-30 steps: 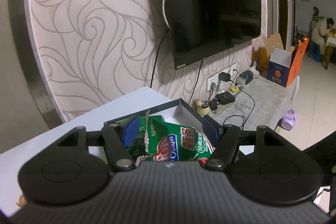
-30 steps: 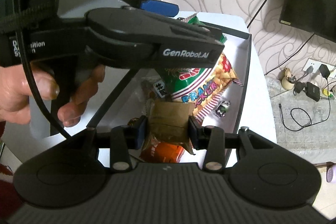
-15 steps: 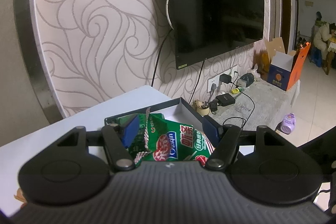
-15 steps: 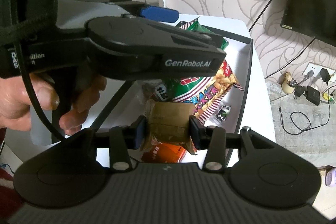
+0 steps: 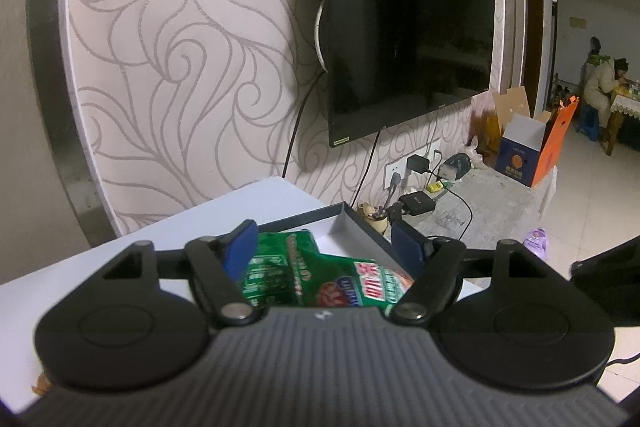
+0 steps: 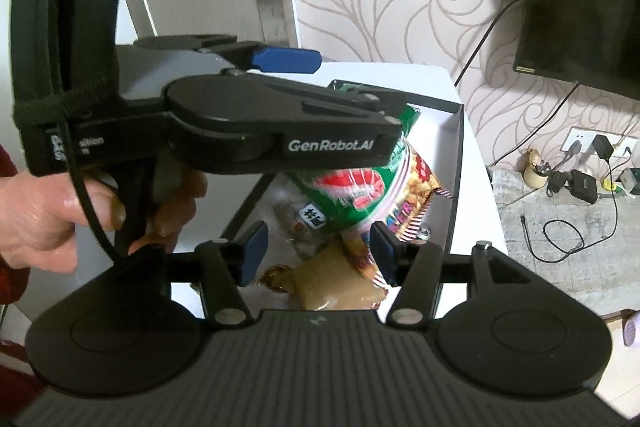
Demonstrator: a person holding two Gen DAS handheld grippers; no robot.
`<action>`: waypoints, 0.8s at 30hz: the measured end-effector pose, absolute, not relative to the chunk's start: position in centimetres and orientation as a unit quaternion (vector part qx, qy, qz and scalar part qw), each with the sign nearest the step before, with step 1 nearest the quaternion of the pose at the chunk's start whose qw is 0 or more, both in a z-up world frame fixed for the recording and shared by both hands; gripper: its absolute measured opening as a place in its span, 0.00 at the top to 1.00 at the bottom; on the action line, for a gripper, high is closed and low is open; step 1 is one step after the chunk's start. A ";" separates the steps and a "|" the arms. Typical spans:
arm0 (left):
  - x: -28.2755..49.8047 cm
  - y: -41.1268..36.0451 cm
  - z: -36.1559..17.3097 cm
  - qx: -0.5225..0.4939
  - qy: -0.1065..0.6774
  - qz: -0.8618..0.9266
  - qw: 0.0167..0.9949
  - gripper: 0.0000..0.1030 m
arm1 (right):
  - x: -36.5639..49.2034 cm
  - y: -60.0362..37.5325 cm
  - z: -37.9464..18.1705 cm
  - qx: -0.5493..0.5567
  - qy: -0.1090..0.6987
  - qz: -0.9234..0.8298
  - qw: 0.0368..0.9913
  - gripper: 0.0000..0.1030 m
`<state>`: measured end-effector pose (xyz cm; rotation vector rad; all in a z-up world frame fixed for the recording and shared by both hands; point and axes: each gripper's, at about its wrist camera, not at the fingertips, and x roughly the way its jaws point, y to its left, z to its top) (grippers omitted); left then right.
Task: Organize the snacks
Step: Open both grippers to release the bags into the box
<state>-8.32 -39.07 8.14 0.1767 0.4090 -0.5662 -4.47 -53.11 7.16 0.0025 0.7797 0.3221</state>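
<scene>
Now both sets of jaws are opening: right gripper (image 6: 316, 253) above a brown packet (image 6: 336, 281) at lower centre, left gripper (image 5: 326, 247) around a green snack bag (image 5: 320, 277), pads clear of both.

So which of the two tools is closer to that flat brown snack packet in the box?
Right. The right tool hangs just above the flat brown snack packet, jaws opening. The left tool is farther along the box, over the green snack bag.
</scene>
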 end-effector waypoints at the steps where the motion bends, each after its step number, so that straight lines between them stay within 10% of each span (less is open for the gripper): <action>1: -8.2 -38.9 8.1 0.085 0.202 -0.277 0.935 0.27 | -4.7 -53.0 7.3 0.003 0.377 0.154 0.913 0.38; 24: -9.4 -34.1 9.9 0.078 0.189 -0.278 0.939 0.27 | -8.7 -52.7 10.4 0.096 0.353 0.095 0.926 0.30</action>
